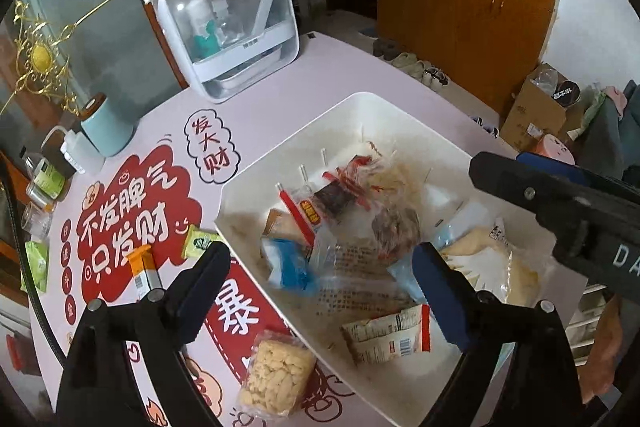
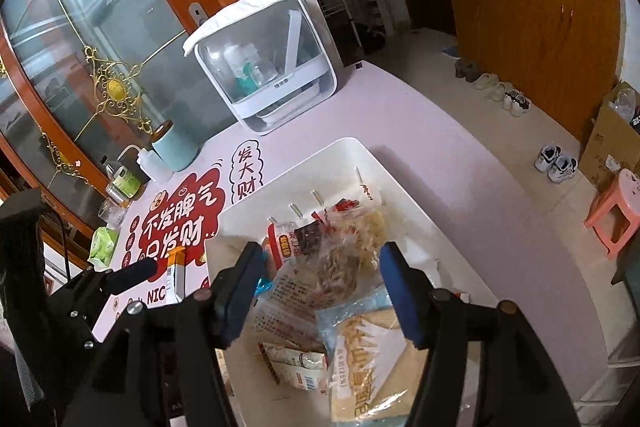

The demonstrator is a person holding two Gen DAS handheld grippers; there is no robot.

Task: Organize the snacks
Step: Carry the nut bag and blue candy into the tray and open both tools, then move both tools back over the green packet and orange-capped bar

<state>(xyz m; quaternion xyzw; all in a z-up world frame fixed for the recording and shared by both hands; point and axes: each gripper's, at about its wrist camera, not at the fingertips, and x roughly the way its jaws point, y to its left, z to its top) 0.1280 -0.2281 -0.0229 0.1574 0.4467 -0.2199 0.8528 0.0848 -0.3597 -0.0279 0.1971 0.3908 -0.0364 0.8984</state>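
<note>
A white bin (image 1: pixel 360 103) on the pink table holds several snack packets: a red-striped one (image 1: pixel 304 211), a clear one with printed text (image 1: pixel 360 267), a barcode packet (image 1: pixel 388 337) and a pale bread bag (image 1: pixel 492 255). My left gripper (image 1: pixel 320 267) hangs wide open over the bin's near-left corner, its pads touching nothing. My right gripper (image 2: pixel 320 263) is open over the bin, with a clear bag of brown twists (image 2: pixel 340 263) lying between its pads, not squeezed. A cracker packet (image 1: pixel 276 375), a green packet (image 1: pixel 198 241) and an orange box (image 1: pixel 142 267) lie outside the bin.
A white see-through storage case (image 1: pixel 224 27) stands at the table's back. A teal cup (image 1: pixel 106 127), a squeeze bottle (image 1: pixel 76 147) and jars line the left edge by the glass door. Beyond the table's right edge are floor, shoes (image 2: pixel 556 159) and a pink stool (image 2: pixel 616 219).
</note>
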